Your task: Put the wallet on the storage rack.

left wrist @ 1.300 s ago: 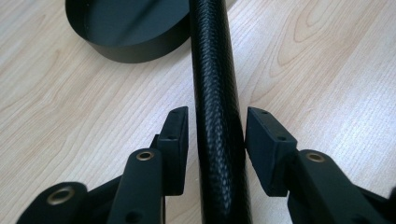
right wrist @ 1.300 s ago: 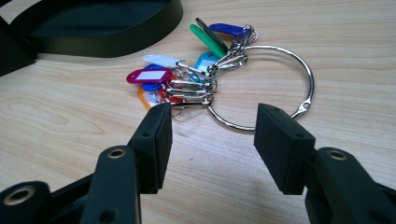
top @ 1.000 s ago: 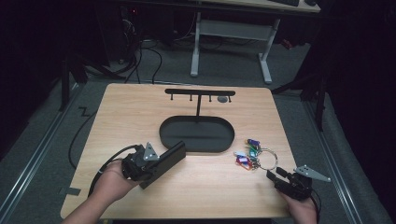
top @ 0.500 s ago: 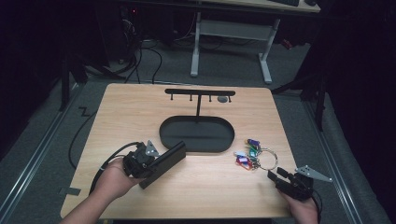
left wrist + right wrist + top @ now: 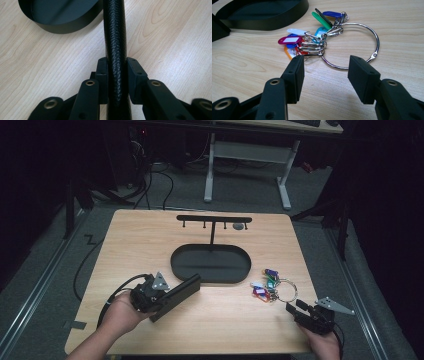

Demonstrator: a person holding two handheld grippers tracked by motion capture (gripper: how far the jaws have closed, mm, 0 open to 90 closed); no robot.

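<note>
My left gripper [image 5: 152, 296] is shut on a flat black leather-textured case [image 5: 176, 296], which sticks out toward the black oval tray [image 5: 210, 276]. In the left gripper view the case [image 5: 115, 37] runs straight up between the jaws, its far end over the tray's rim [image 5: 62, 27]. A metal key ring [image 5: 354, 47] carrying several coloured key tags [image 5: 304, 45] lies on the table right of the tray. My right gripper [image 5: 325, 75] is open just short of the ring, near the table's front right corner [image 5: 305, 312].
The oval tray carries an upright post with a hook bar [image 5: 214, 219] across the top; a small round thing hangs near its right end. The wooden table [image 5: 140, 245] has bare surface at the left and back. Beyond it stand desk legs and cables on the floor.
The left hand with the black case has drifted slightly left. The right gripper has crept a little closer to the key ring.
</note>
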